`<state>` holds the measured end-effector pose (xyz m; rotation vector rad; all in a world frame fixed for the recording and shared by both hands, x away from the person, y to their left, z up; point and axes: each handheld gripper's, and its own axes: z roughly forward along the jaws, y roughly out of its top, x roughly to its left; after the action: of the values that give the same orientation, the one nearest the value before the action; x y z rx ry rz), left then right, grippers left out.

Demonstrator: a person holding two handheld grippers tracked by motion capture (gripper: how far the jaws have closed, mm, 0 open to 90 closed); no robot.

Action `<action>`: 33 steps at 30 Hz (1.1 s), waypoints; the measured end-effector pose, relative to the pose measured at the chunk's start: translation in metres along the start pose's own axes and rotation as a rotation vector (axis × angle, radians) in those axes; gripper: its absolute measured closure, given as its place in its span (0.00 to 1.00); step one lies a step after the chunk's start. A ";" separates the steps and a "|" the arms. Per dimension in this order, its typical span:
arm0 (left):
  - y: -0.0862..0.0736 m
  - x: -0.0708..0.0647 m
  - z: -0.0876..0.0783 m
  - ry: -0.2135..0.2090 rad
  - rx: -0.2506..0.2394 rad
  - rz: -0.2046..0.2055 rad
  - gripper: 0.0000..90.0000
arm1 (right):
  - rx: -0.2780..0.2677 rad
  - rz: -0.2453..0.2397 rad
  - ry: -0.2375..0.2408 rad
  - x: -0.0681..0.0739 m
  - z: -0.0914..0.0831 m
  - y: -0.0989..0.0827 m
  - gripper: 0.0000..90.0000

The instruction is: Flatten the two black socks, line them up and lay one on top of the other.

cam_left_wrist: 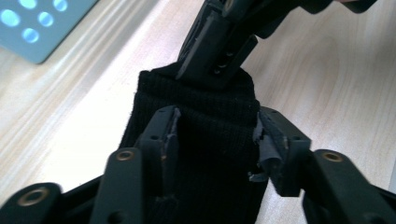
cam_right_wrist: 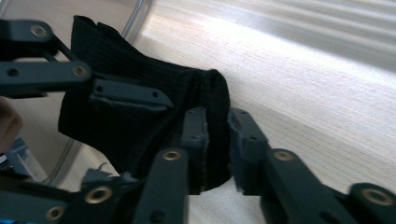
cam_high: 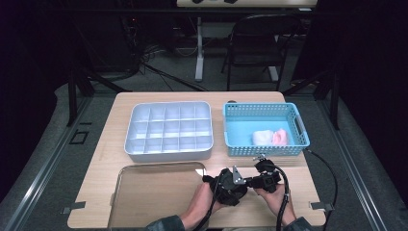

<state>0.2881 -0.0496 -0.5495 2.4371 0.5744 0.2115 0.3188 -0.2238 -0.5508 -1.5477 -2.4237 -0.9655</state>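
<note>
Near the desk's front edge, the black knitted sock, soft, light and floppy, is pinched by both the left tongs and right tongs; its ribbed cuff edges offer the surest hold.

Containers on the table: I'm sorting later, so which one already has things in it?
The blue basket at the far right; pale bundles lie inside.
</note>
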 end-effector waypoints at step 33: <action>-0.050 0.043 -0.066 0.033 -0.237 -0.192 0.84 | 0.037 -0.014 -0.034 0.004 0.003 0.000 0.84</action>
<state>0.2901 0.0408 -0.5261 2.1396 0.7486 0.2268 0.3177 -0.2195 -0.5516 -1.5493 -2.4637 -0.8993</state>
